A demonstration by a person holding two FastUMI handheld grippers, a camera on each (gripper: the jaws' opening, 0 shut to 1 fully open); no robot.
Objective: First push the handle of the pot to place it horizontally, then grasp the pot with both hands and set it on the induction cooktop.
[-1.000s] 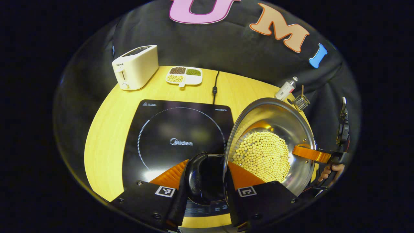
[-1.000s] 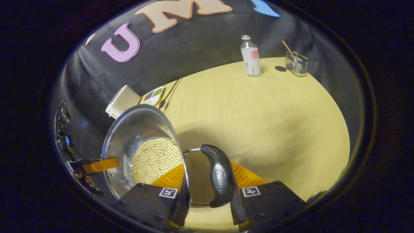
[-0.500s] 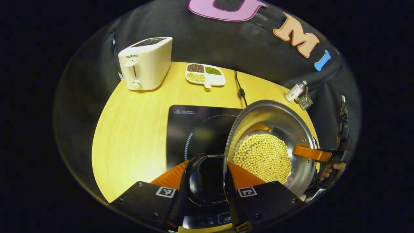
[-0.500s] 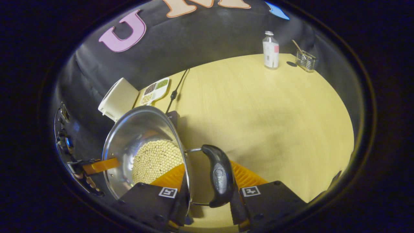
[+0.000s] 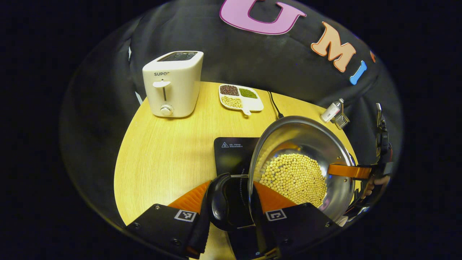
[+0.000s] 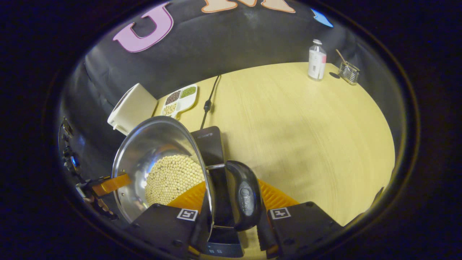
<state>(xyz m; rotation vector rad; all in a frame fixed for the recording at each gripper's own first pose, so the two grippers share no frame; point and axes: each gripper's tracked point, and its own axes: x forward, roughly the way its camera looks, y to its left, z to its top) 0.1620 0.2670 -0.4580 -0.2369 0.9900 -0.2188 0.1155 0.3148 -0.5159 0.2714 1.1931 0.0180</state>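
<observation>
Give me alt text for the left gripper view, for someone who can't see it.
The left gripper clamps a black side handle of a steel pot of pale beans, held over a black induction cooktop on a wooden table. Behind stand a white toaster and a divided dish.

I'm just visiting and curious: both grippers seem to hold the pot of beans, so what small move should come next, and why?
Probably carry the pot a little further over the cooktop, then lower it. Each gripper clamps a side handle, and the cooktop's dark glass lies just beneath, so the pot seems not yet set down or centred.
</observation>
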